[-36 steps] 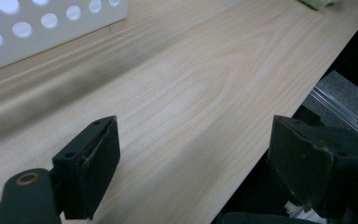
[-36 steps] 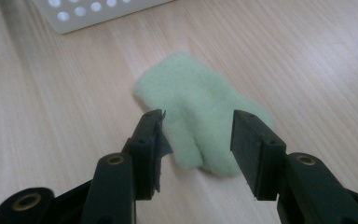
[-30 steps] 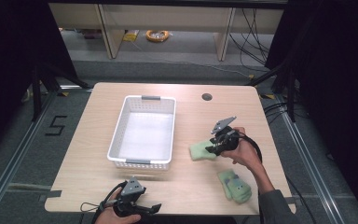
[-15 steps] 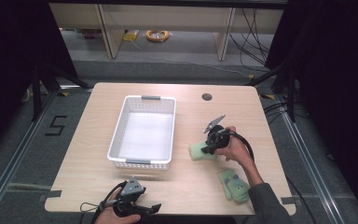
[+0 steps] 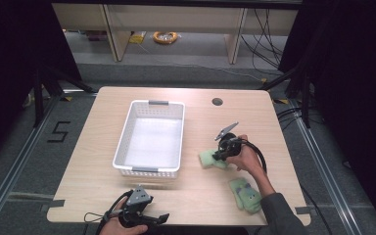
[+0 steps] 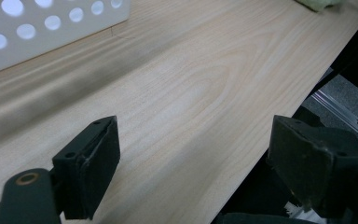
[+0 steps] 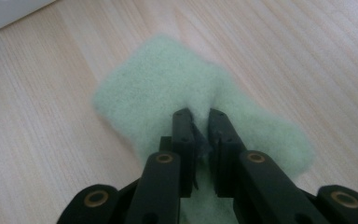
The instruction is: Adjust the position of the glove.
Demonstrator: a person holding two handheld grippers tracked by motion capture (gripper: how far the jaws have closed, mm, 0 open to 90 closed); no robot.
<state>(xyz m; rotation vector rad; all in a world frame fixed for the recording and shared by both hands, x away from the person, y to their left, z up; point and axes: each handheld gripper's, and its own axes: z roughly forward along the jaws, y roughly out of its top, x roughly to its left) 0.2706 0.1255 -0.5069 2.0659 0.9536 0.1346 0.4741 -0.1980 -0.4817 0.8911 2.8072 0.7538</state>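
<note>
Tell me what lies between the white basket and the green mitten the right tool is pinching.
Nothing: in the high view, bare wooden table separates the white basket from the green mitten pinched by the right tool.

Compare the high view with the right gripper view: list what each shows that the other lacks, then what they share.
High view alone: the second green mitten near the table's front edge, the cable hole, and the left tongs. Right gripper view alone: the right tongs nipping a fold of the green mitten. Shared: that mitten, the white basket, the wooden table.
</note>
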